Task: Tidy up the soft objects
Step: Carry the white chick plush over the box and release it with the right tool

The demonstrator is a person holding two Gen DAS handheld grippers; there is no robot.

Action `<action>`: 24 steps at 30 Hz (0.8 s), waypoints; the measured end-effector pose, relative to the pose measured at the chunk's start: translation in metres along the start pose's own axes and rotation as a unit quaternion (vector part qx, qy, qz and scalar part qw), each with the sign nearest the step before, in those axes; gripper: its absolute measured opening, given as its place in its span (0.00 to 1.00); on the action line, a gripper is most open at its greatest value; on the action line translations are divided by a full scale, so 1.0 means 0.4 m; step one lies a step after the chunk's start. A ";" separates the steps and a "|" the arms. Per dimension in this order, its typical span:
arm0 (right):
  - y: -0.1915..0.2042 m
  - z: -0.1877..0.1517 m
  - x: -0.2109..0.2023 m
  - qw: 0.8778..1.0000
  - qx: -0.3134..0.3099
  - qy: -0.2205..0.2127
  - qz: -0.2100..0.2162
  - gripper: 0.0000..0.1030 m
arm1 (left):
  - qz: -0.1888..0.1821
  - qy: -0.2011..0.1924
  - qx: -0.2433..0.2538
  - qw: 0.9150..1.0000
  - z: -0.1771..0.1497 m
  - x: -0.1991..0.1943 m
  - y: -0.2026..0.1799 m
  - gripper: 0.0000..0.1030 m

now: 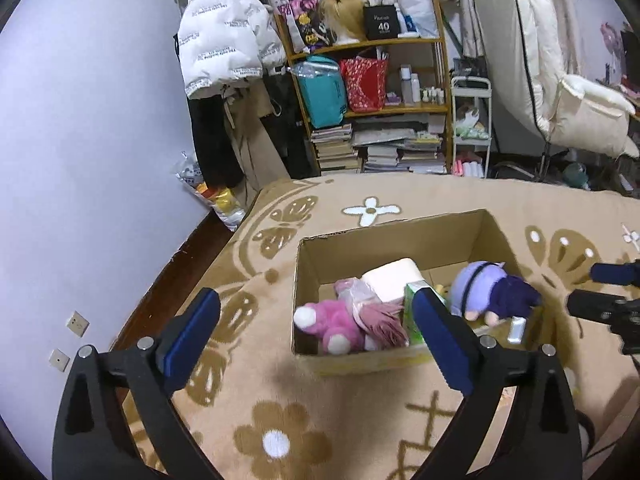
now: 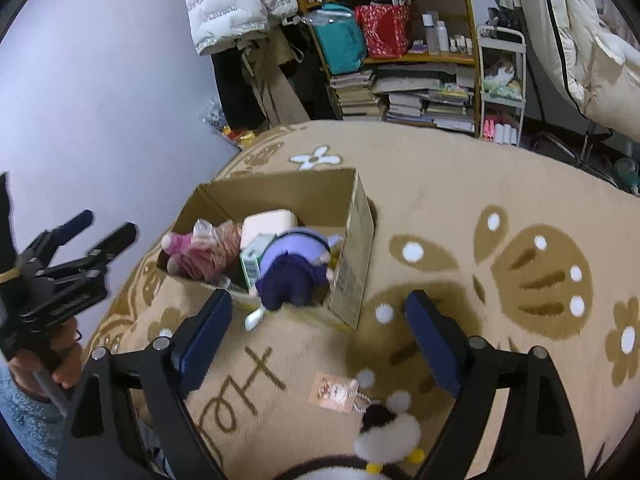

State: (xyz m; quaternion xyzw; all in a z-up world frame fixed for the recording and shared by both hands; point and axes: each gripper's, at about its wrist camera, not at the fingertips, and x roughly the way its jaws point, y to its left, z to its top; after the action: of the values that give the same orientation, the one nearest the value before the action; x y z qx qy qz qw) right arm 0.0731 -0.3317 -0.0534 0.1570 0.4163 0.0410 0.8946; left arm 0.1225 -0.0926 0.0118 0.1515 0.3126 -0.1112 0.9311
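An open cardboard box [image 1: 400,236] [image 2: 356,224] stands on the beige patterned rug. Inside lie a pink plush [image 1: 336,322] [image 2: 196,254], a purple doll [image 1: 494,292] [image 2: 294,264], a white soft block [image 1: 394,278] [image 2: 268,220] and a green carton [image 1: 412,308] [image 2: 252,264]. My left gripper [image 1: 316,326] is open and empty, hovering over the box's near left side. My right gripper [image 2: 318,320] is open and empty, just in front of the box. A black-and-white plush [image 2: 388,436] with a tag lies on the rug under the right gripper.
A wooden shelf [image 1: 368,44] with bags and stacked books stands behind the rug. A white cart [image 1: 472,128] and hanging coats [image 1: 224,40] flank it. The lavender wall [image 1: 80,160] is on the left. The rug [image 2: 480,184] lies open to the right of the box.
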 end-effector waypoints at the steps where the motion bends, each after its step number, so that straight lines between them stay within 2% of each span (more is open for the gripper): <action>1: -0.002 -0.010 -0.001 1.000 0.002 0.004 -0.002 0.91 | 0.000 -0.003 -0.003 1.000 -0.009 -0.019 0.003 0.98; 9: -0.022 -0.078 0.007 0.999 0.030 0.021 -0.009 0.91 | 0.020 -0.012 -0.022 1.000 -0.066 -0.111 0.032 0.99; 13: -0.028 -0.123 0.028 0.998 0.042 0.044 -0.026 0.91 | 0.003 -0.007 -0.040 0.999 -0.115 -0.142 0.049 0.99; 17: -0.043 -0.169 0.048 0.996 0.059 0.057 -0.043 0.90 | 0.016 -0.006 -0.062 0.998 -0.148 -0.155 0.071 0.99; 20: -0.043 -0.192 0.066 0.994 0.046 0.068 -0.071 0.90 | 0.025 -0.011 -0.062 0.998 -0.159 -0.164 0.075 0.99; 24: -0.063 -0.224 0.100 0.991 0.062 0.089 -0.077 0.89 | 0.027 -0.014 -0.061 0.998 -0.170 -0.166 0.074 1.00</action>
State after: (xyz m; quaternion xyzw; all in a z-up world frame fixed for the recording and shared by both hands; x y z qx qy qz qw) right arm 0.0296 -0.3253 -0.1447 0.1750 0.5072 -0.0399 0.8429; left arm 0.0424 -0.0337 0.0076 0.1014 0.3017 -0.0690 0.9455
